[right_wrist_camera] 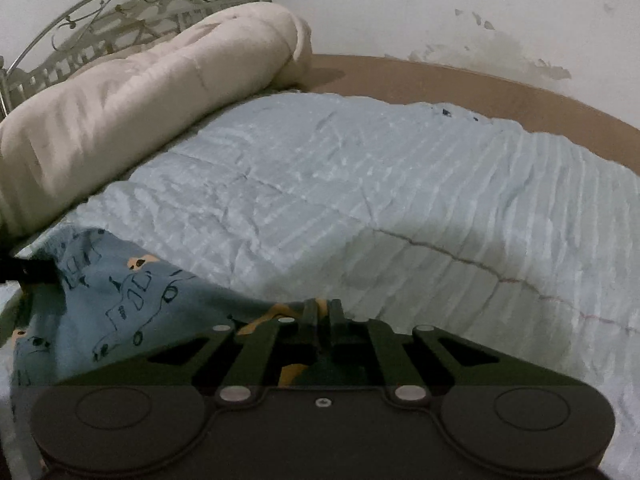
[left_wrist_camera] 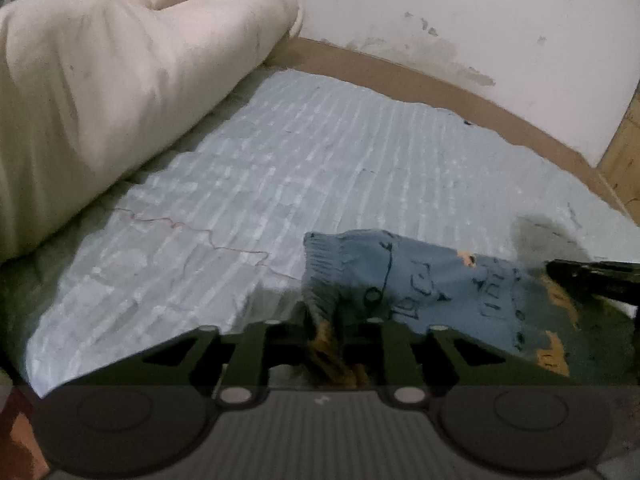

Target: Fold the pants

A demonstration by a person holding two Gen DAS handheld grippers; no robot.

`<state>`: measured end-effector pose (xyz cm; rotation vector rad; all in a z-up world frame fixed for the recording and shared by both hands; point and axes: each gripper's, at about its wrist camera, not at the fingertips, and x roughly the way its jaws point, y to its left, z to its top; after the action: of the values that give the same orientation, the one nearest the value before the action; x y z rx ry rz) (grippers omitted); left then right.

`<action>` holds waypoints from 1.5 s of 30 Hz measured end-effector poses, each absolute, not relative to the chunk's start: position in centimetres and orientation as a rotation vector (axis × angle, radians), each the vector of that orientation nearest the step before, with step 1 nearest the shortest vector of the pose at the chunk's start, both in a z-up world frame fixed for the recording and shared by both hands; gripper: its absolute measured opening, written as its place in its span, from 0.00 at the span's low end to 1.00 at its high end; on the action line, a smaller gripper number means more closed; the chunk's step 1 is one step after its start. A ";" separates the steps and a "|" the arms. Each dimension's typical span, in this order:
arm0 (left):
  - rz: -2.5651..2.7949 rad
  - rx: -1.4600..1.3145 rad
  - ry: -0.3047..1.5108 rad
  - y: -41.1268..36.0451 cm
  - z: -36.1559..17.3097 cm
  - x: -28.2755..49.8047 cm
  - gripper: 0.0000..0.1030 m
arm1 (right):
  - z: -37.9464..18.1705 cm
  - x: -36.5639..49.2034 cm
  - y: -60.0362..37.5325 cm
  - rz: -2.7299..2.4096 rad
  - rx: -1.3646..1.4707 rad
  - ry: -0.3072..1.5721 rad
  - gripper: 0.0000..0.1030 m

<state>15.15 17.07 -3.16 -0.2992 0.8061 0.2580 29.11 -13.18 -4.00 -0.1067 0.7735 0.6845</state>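
On one pale-blue blanket (right_wrist_camera: 360, 184), one pants (right_wrist_camera: 120, 292), both hand-held grippers (left_wrist_camera: 340, 320) (right_wrist_camera: 323, 312) clamped on them.

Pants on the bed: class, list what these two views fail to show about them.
- Pants: full shape; the left view cuts them off at the right.
- Left tongs: tips buried in cloth.
- Right tongs: the pinched cloth's edge is hidden behind them.
- Car print: blurred.
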 end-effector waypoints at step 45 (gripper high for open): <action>-0.395 0.028 0.741 -21.9 -2.1 24.8 0.99 | -3.2 7.4 -50.0 0.076 0.512 0.640 0.99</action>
<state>24.78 -21.88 -2.11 0.0282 0.7411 -0.3950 7.41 -50.02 -3.23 0.5122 0.6405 0.0757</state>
